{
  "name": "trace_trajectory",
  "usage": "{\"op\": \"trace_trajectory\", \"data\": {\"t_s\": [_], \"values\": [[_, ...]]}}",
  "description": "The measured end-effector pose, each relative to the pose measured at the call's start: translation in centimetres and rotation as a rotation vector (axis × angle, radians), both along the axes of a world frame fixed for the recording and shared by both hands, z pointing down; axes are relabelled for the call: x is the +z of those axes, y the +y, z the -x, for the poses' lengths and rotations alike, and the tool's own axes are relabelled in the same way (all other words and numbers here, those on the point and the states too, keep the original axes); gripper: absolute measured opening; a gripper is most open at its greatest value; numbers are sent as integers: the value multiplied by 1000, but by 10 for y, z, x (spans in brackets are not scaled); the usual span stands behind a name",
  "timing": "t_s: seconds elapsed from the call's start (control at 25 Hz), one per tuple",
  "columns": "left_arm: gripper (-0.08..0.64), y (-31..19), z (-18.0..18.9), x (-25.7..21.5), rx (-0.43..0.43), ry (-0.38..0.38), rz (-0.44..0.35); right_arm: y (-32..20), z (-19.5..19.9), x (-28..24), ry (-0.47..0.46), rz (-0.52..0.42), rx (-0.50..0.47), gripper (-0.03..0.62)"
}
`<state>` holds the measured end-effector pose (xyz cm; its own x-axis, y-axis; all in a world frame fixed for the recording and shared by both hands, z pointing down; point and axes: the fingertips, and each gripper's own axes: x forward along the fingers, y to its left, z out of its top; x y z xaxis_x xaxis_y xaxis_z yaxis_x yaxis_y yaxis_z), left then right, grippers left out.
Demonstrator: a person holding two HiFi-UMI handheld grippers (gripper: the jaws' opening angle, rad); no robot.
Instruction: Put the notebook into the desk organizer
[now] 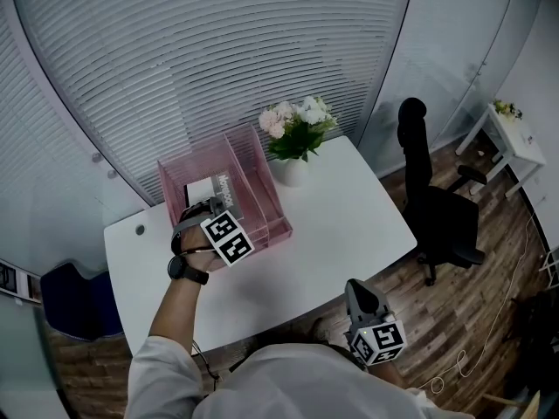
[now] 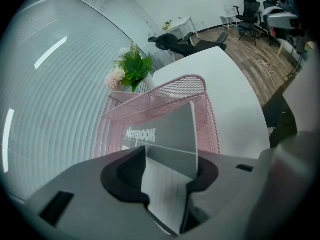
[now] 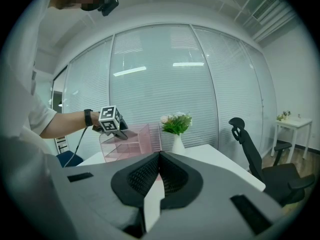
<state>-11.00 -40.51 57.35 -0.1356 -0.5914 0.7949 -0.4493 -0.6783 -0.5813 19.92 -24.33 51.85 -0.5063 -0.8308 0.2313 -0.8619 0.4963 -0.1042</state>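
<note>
Well short of the pink desk organizer, at the white table's near edge, the right gripper has its jaws closed together on nothing. The left gripper is at the organizer's near side, jaws parted, and the grey notebook stands between them unpinched, in the organizer's left compartment in the head view. Just past the organizer's far right corner is a vase of flowers.

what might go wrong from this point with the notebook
The grey notebook stands loose between the open left tongs, so it may tip or slide instead of settling in the pink wire-mesh desk organizer. Withdrawing carelessly might snag its edge and drag it along.
</note>
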Motion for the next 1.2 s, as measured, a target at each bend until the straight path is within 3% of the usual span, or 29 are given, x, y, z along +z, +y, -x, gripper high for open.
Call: {"op": "trace_trajectory", "data": {"t_s": [0.4, 1.0, 1.2], "values": [[202, 6, -5, 3, 19, 32, 105, -10, 0, 1, -10, 0, -5, 12], [254, 21, -14, 0, 34, 122, 164, -21, 3, 1, -14, 0, -30, 12], [327, 29, -27, -3, 53, 222, 164, -22, 8, -1, -13, -6, -47, 12]]}}
